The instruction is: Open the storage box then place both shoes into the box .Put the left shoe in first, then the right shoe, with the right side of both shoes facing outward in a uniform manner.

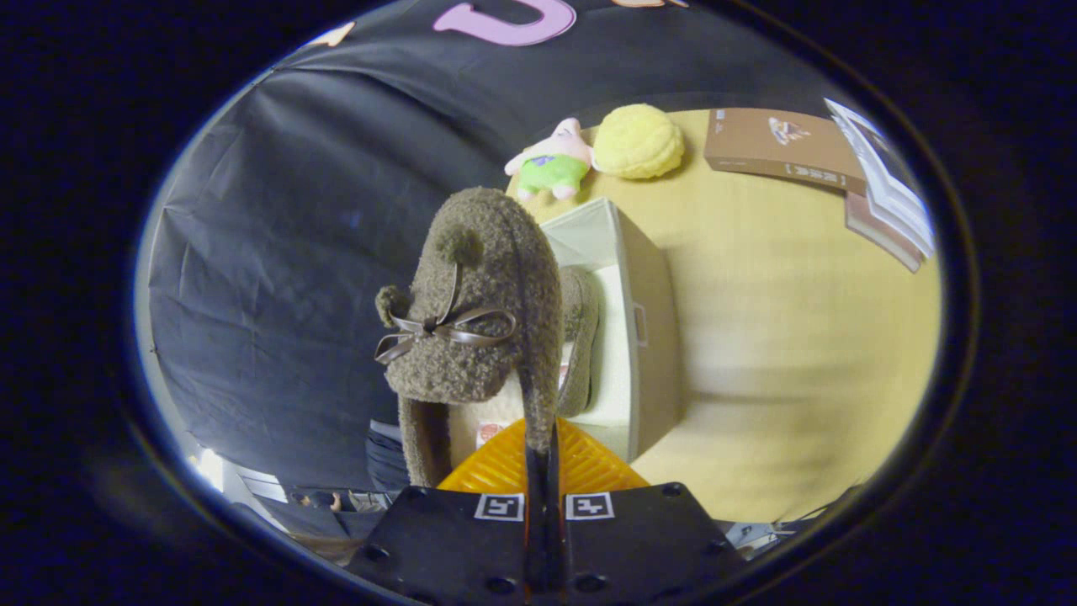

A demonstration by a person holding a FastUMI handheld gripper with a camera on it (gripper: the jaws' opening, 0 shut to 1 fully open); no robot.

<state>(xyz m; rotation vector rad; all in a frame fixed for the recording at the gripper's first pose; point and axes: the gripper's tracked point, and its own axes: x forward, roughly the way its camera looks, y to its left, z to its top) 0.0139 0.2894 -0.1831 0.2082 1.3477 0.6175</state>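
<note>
My gripper [543, 438] is shut on the rim of a fuzzy olive-brown shoe [475, 295] with a brown ribbon bow and pompoms. I hold this shoe in the air, just ahead of the fingers, above the open white storage box [627, 278]. The box stands on the yellow table [799, 337] with its opening facing up toward me. Inside it, a second shoe [580, 337] of the same fuzzy material stands on edge against the inner wall, partly hidden behind the held shoe.
Beyond the box lie a pink-and-green plush toy [551, 160] and a yellow knitted ball [639, 141]. Brown books [778, 147] and a stack of papers [883, 189] sit at the table's far side. The table edge drops off beside the box, against the black cloth wall.
</note>
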